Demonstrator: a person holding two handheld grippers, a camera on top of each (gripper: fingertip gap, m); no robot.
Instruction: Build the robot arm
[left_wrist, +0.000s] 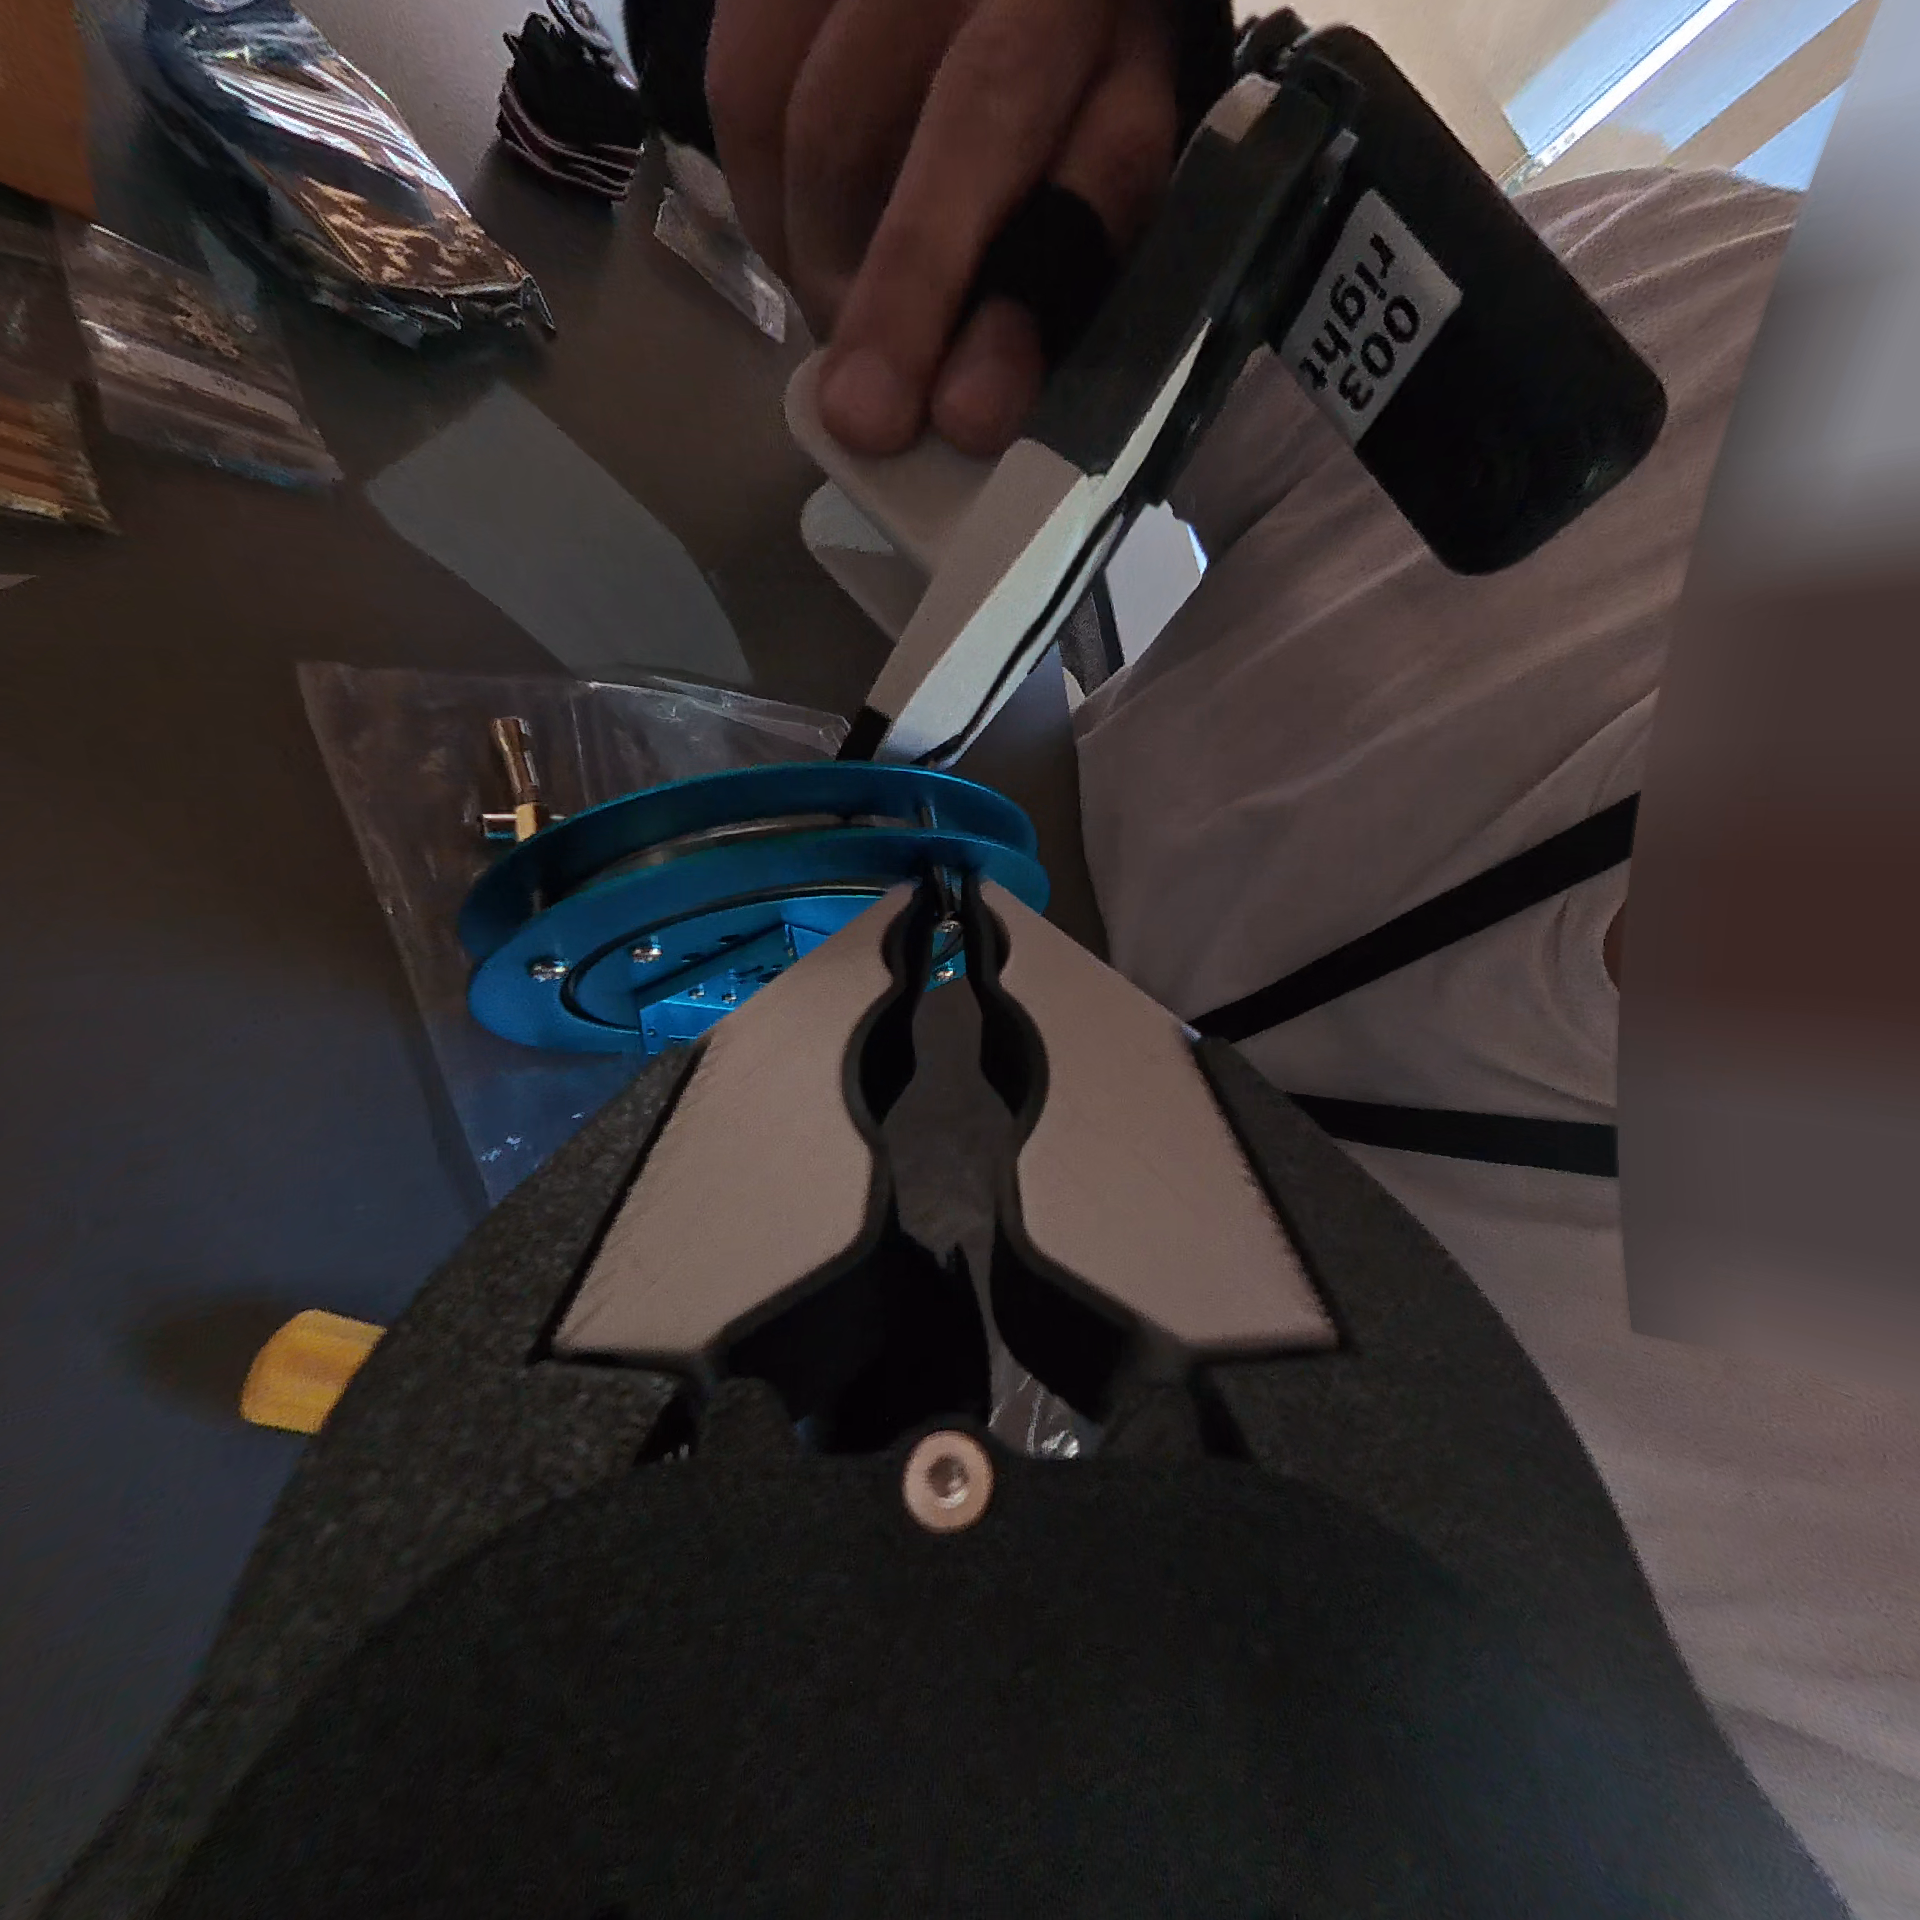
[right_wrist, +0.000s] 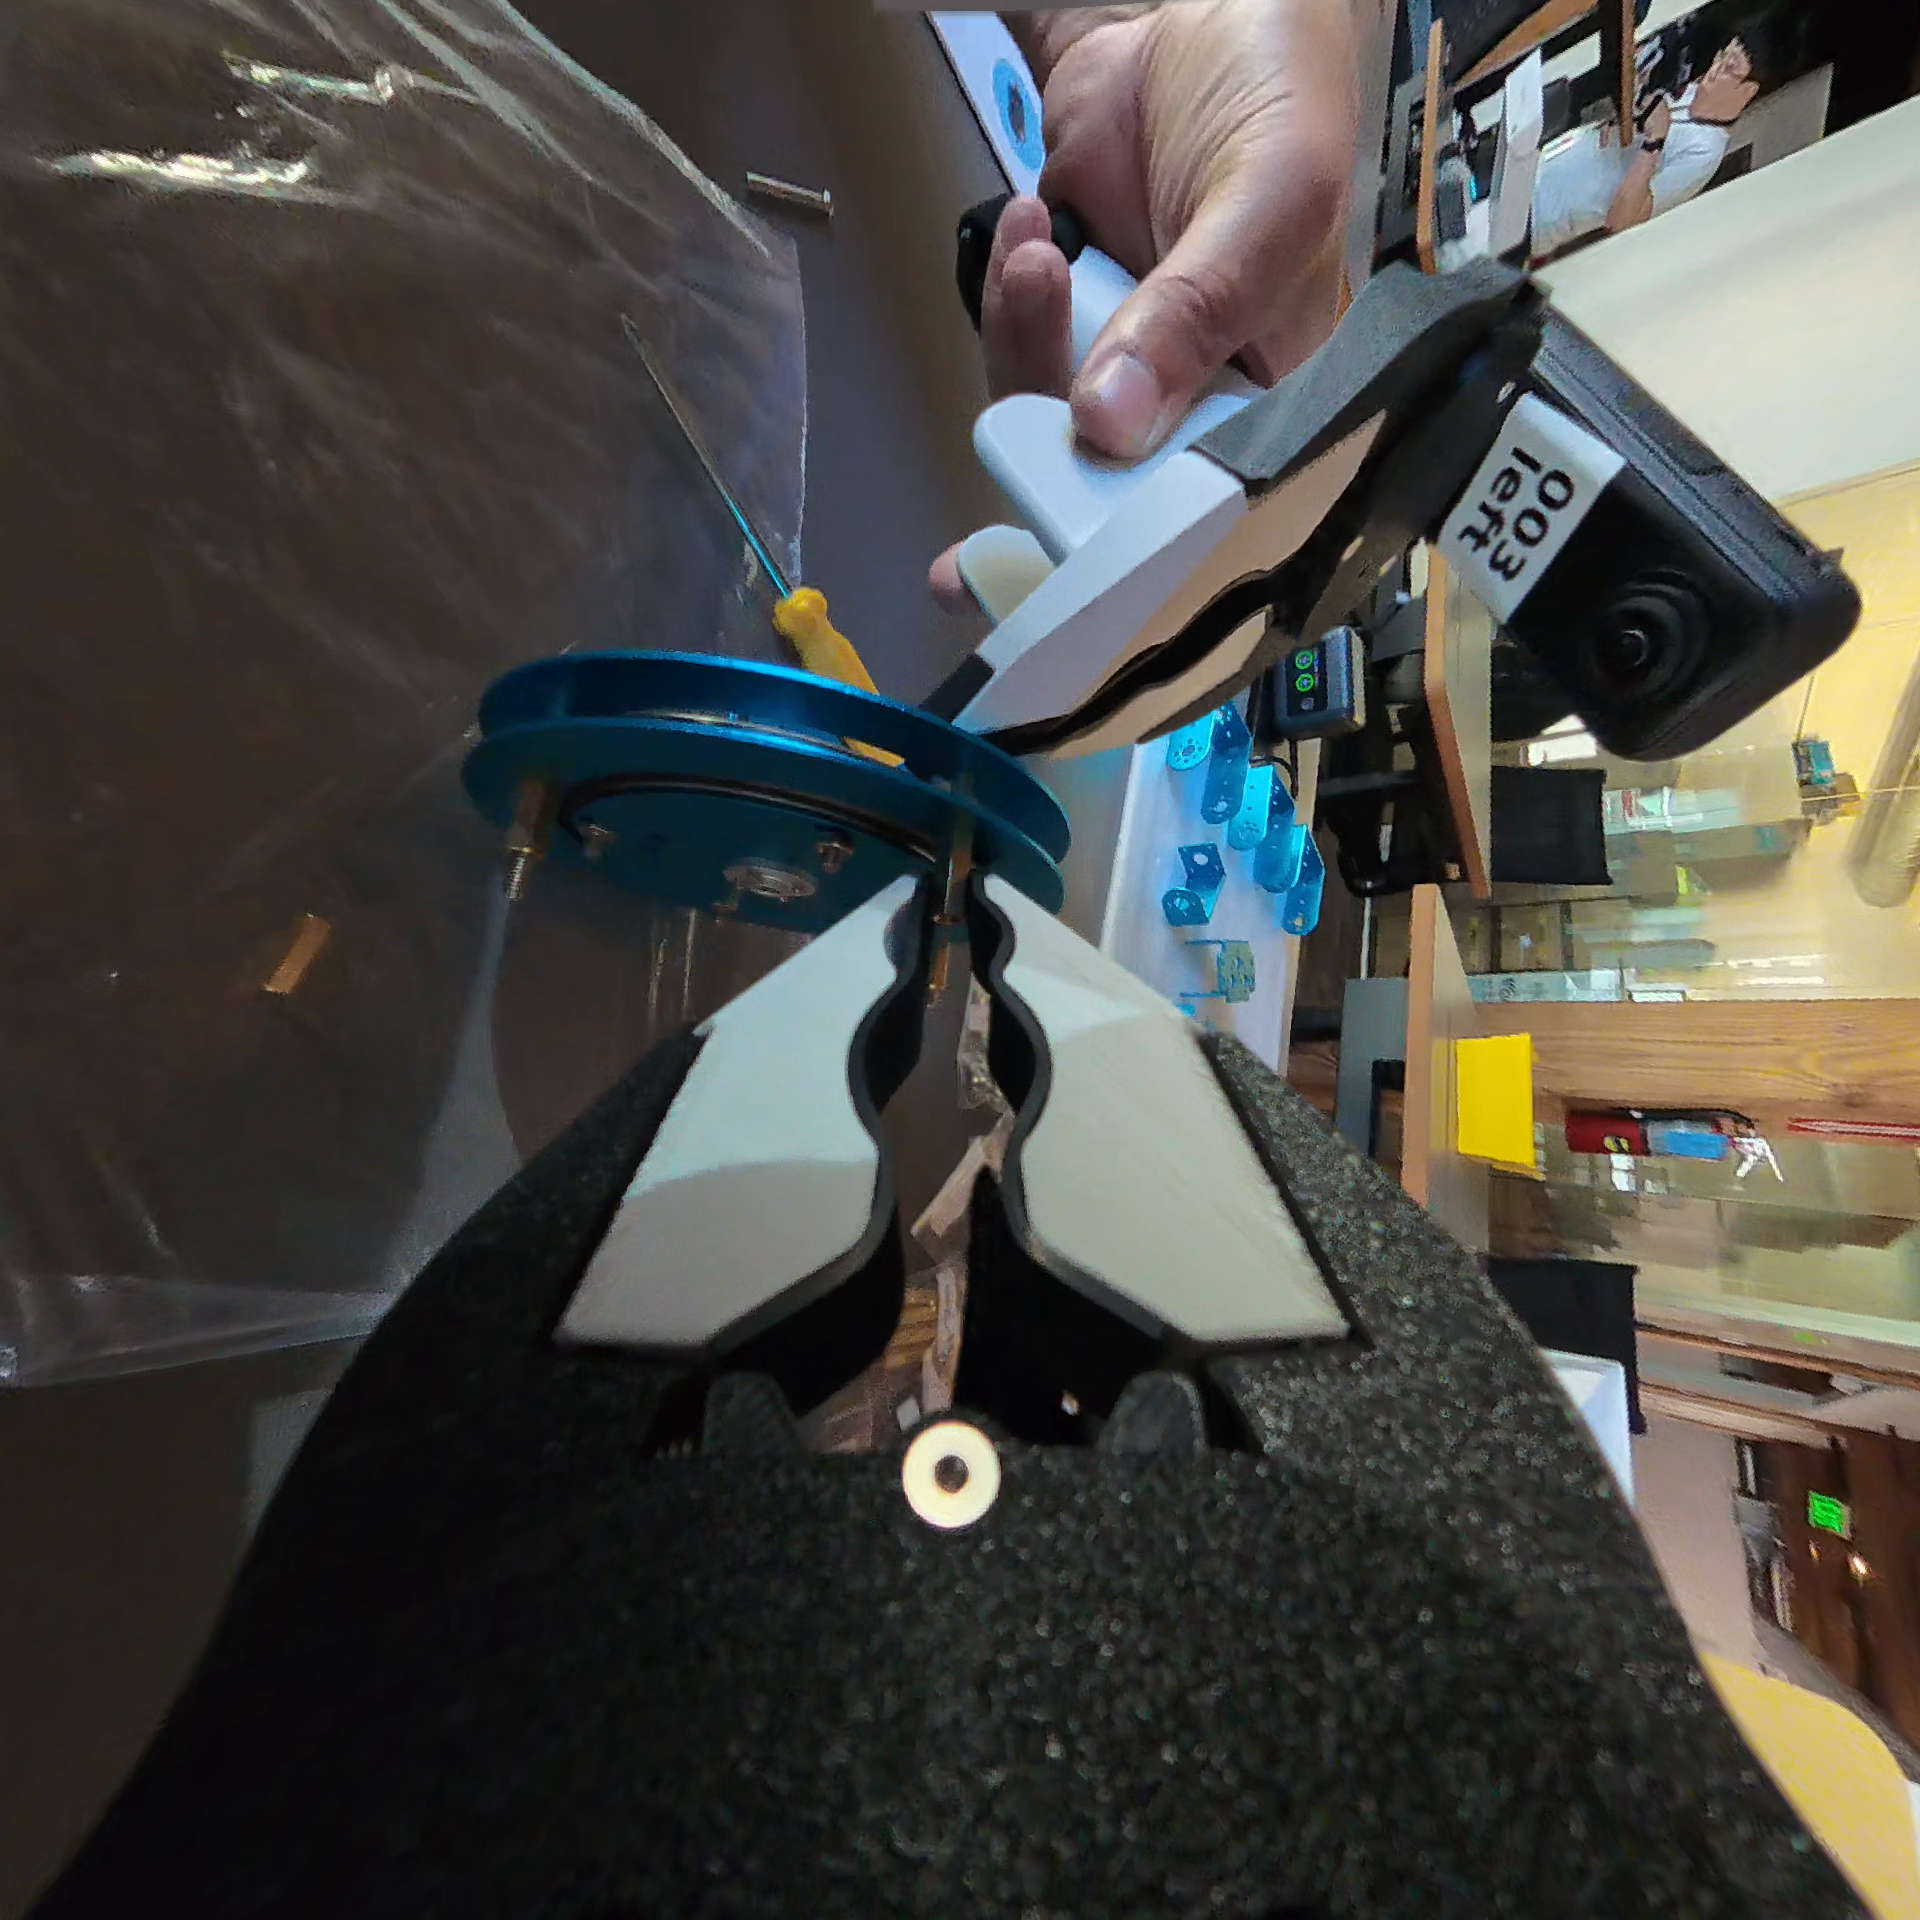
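Both jaws nearly closed on the blue double-disc assembly (left_wrist: 727, 914), frame centre: left gripper (left_wrist: 940, 894) pinches its rim standoff, right gripper (right_wrist: 951, 894) clamps a brass standoff at the opposite edge. Clear plastic bag (left_wrist: 436, 790) underneath holds a brass fitting (left_wrist: 514, 774). Yellow-handled screwdriver (right_wrist: 821, 644) lies behind.

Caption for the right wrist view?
Both grippers clamp a blue two-disc assembly over a clear bag.

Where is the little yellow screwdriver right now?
In the right wrist view, the yellow-handled screwdriver lies on the dark table just behind the round blue metal disc assembly, beside the clear plastic bag.
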